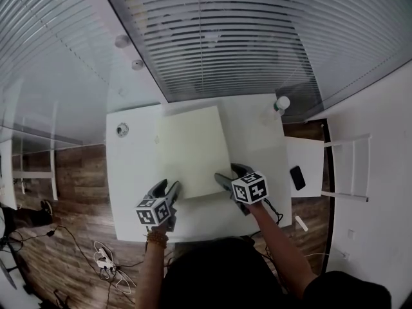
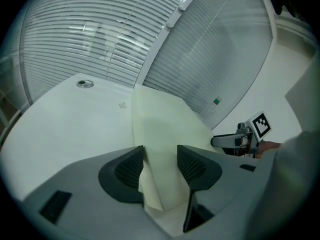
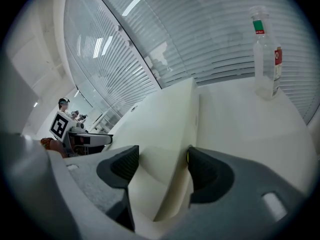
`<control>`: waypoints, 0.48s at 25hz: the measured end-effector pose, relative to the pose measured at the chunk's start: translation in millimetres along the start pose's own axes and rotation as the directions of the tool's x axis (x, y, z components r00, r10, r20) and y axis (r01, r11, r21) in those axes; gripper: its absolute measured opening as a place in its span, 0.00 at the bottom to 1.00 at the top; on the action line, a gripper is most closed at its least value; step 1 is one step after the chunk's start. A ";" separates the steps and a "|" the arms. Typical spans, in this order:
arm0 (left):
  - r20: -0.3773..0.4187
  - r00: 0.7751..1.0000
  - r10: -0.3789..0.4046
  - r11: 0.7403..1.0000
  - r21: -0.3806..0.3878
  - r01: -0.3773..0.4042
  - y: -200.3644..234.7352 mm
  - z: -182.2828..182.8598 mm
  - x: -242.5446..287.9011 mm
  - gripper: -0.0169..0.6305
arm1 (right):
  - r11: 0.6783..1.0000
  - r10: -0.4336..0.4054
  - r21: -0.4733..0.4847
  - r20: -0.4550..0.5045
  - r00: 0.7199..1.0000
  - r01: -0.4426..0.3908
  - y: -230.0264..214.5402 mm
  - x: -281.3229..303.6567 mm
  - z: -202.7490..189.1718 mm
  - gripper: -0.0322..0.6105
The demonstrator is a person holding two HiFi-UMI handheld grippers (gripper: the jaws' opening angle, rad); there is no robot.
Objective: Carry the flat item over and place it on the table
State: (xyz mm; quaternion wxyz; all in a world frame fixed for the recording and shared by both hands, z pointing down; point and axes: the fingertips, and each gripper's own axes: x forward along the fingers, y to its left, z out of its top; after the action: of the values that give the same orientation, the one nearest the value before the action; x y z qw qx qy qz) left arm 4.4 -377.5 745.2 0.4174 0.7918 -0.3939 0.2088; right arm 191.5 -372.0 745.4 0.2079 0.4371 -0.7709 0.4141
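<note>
1. Head view: pale board (image 1: 193,150) lies flat on the white table (image 1: 132,166), with its near edge toward the person. Left gripper (image 1: 168,187) is at the board's near left corner, right gripper (image 1: 230,172) at the near right one. There's a phone (image 1: 297,177) off to the right.
2. Left gripper view: jaws are spread with the board's corner sitting between them. A round cap (image 2: 85,84) sits far left on the table.
3. Right gripper view: jaws are spread too, board corner in the gap, its edge against the right pad. The clear bottle (image 3: 265,59) at far right has a green band and a red label, but the print's unreadable.
</note>
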 end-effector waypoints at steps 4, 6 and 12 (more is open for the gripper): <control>0.007 1.000 0.001 1.000 0.007 -0.001 -0.9 -2.1 -2.8 0.35 | 1.000 -0.003 0.021 -0.012 1.000 0.003 1.2 -3.0 -3.0 0.53; 0.014 1.000 -0.007 1.000 0.006 0.006 -3.1 -2.1 -5.5 0.35 | 1.000 -0.013 0.027 -0.009 1.000 0.013 1.7 -5.8 -3.7 0.53; 0.030 1.000 -0.006 1.000 0.013 0.006 -9.5 -5.1 -14.2 0.35 | 0.999 -0.045 0.012 -0.018 0.999 0.045 2.0 -13.4 -10.8 0.53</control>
State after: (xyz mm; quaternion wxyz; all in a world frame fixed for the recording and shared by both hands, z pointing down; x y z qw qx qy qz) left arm 3.4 -363.6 734.0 0.4070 0.7987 -0.3965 0.1979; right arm 196.4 -355.9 741.5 0.2213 0.4520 -0.7565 0.4176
